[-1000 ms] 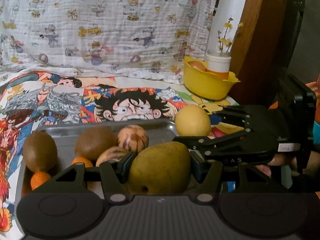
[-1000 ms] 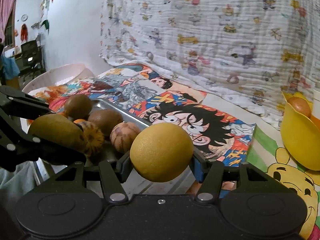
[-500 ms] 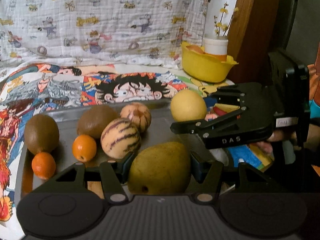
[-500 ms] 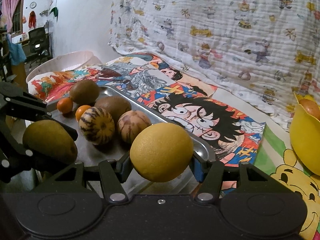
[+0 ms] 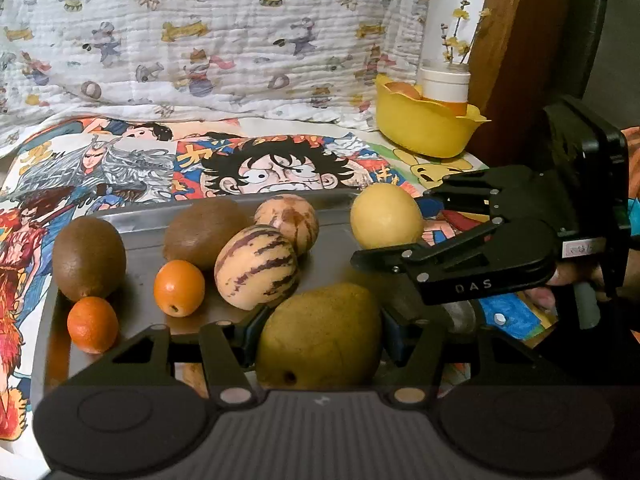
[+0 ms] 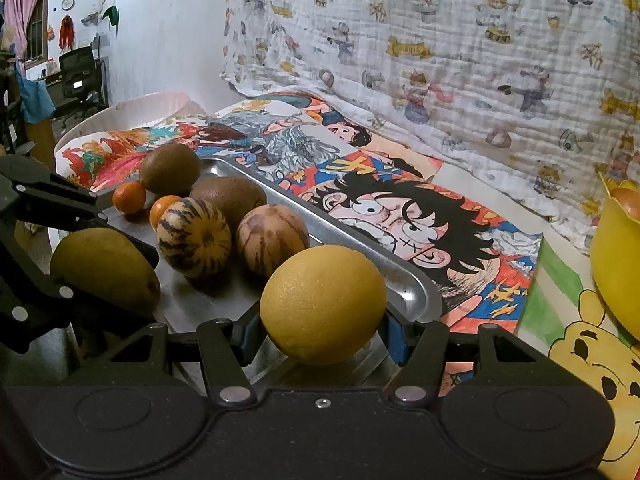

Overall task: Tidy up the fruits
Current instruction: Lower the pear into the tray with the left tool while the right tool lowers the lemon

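Left gripper clamped on a green pear, long axis toward the camera, calyx end nearest, above the tray's near edge. Right gripper clamped on a round yellow orange over the tray's right corner. On the tray: two kiwis, two striped melons, two small tangerines.

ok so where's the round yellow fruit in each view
Left wrist view: the round yellow fruit sits right of centre, clamped in the right gripper over the tray's right end.
Right wrist view: the same fruit is bottom centre, between that gripper's own jaws.
Shared landmark: the paler striped melon on the metal tray, left of the fruit in both views.
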Motion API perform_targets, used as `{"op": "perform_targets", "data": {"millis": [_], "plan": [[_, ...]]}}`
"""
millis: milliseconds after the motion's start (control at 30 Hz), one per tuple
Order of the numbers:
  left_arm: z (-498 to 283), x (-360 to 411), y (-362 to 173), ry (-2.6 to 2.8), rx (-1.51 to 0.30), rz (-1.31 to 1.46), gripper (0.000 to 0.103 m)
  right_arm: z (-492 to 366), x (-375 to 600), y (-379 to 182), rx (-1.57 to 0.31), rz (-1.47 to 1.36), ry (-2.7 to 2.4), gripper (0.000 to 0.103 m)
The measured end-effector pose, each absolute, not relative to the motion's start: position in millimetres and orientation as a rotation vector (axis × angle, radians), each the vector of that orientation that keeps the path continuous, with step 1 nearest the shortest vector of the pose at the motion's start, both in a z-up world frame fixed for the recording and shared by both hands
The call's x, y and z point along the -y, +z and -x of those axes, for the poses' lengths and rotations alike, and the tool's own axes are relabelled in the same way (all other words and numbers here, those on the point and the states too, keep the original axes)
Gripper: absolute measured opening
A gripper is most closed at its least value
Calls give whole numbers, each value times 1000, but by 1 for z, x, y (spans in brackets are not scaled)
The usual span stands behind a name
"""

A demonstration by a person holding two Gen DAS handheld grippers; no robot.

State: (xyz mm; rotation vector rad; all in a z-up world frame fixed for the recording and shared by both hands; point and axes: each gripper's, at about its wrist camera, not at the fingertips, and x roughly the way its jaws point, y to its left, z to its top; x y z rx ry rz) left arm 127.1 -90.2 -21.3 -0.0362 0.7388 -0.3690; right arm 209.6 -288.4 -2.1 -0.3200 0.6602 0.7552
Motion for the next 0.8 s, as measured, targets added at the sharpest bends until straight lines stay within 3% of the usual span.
{"op": "perform_targets", "data": {"millis": [800], "plan": [[-132, 90, -27, -343, -752, 31, 62, -214, 289, -8, -671, 303, 757, 62]]}}
